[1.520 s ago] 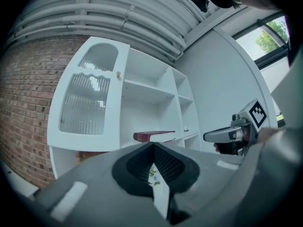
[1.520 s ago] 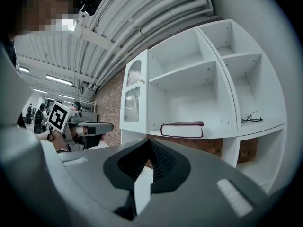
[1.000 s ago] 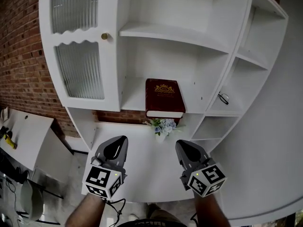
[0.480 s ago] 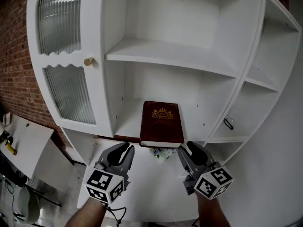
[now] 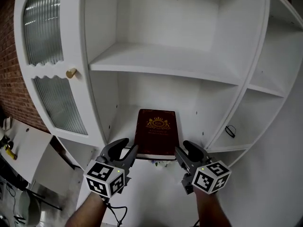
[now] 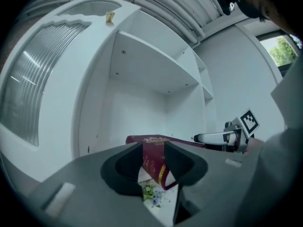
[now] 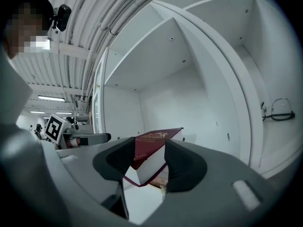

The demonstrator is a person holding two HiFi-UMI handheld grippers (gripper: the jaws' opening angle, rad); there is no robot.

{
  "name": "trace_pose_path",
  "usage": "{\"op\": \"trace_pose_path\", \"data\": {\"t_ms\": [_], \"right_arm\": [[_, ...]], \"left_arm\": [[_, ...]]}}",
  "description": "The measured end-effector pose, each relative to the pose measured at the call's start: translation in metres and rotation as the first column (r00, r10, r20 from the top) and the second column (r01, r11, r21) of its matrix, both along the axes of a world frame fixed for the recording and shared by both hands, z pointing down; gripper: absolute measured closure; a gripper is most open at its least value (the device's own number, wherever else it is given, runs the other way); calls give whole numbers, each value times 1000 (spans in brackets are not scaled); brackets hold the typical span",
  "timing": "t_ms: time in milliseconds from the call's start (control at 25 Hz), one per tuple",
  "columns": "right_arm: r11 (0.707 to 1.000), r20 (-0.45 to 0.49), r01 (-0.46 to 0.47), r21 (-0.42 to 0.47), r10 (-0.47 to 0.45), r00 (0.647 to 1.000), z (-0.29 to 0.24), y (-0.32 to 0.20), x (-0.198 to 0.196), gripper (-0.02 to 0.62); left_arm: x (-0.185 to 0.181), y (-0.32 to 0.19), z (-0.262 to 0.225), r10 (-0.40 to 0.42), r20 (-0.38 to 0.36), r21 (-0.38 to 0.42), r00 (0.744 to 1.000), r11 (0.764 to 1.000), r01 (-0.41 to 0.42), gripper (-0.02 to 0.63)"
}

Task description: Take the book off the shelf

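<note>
A dark red book [image 5: 156,137] with a gold crest lies flat on the white shelf [image 5: 124,126], its front edge hanging slightly over. My left gripper [image 5: 128,151] is at the book's front left corner and my right gripper [image 5: 182,150] at its front right corner. Both point level at it. In the left gripper view the left gripper [image 6: 154,148] stands open, with the book [image 6: 182,140] beyond the gap. The right gripper [image 7: 150,145] has just been opening its jaws. The book [image 7: 161,135] shows through the gap, and the pads do not press on it.
A small bunch of flowers [image 6: 151,193] sits below the book's front edge. Spectacles [image 5: 230,130] lie in the right side compartment. A ribbed glass door with a brass knob [image 5: 71,73] is at the left. Another shelf [image 5: 165,65] runs above the book.
Both grippers have moved forward from above the lower surface to the book's front corners. The shelf and book now look closer, and the flowers are mostly hidden.
</note>
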State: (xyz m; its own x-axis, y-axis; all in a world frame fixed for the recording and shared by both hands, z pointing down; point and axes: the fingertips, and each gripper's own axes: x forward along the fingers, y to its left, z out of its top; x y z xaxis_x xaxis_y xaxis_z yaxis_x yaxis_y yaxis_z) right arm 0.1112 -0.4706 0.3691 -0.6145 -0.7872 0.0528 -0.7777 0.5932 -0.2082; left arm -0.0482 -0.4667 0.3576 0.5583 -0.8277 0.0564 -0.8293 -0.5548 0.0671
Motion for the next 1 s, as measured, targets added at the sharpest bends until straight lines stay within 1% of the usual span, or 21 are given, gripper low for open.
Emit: {"op": "trace_pose_path", "data": {"t_ms": [80,160,280,800,1000], "right_arm": [[1000,16,9,-13,-9,1000,1,-5,-1,373],[1000,25,14,-28,-14,1000,3,-10,-2,362],[999,50,18,-50,-15,999,6,-13,-1,356],[992,67,48,-119,-40,997,29,4,-13,356],[990,66,60,-130,-52,996,37,9,-20,356]], "left_arm": [[3,-8,3,8,-8,-24,1000,1000,-8,453],[8,-13,4,28,-22,-52,999,998,-29,427],[13,-19,7,33,0,-72,999,997,-33,396],[13,-3,26,41,-23,-101,999,994,-43,394],[12,-1,34,45,-25,-112,999,993,-48,373]]}}
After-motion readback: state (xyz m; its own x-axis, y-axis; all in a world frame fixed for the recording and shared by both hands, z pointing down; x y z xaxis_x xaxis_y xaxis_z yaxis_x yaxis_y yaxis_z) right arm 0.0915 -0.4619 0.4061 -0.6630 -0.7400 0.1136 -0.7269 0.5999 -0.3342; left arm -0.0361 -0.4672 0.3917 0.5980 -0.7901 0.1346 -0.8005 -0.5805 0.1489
